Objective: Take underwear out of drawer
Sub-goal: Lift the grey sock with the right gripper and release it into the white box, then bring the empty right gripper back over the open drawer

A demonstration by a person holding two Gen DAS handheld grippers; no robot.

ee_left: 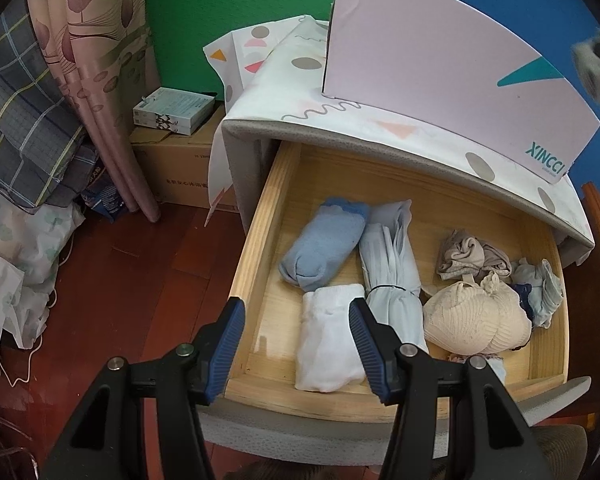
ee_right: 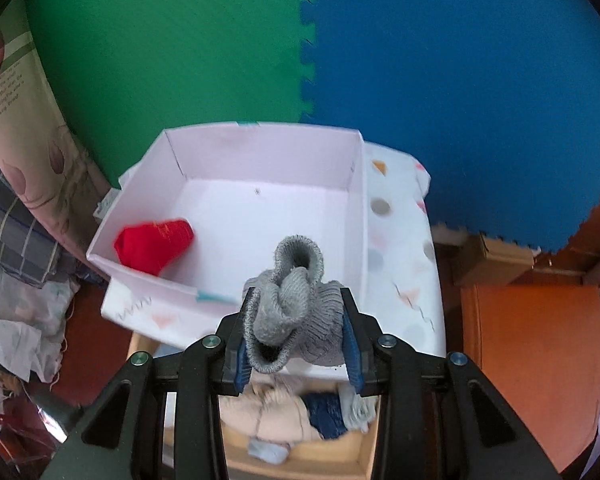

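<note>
We hold a grey knitted bundle [ee_right: 295, 304] clamped between the jaws of our right gripper [ee_right: 297, 334], above the pink box [ee_right: 227, 280] where a red garment [ee_right: 153, 246] lies. Our left gripper [ee_left: 297, 344] hangs half open and empty over the open wooden drawer [ee_left: 255, 240], above a white folded piece [ee_left: 328, 340].

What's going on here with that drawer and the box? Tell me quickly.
A person is emptying the open wooden drawer with two hand-held grippers. The right hand-held gripper is shut on a grey knitted bundle and holds it above the white box on top of the cabinet, where a red item already lies. The left hand-held gripper hangs open over the drawer's front, above a white folded piece. Blue and beige items remain inside.
</note>
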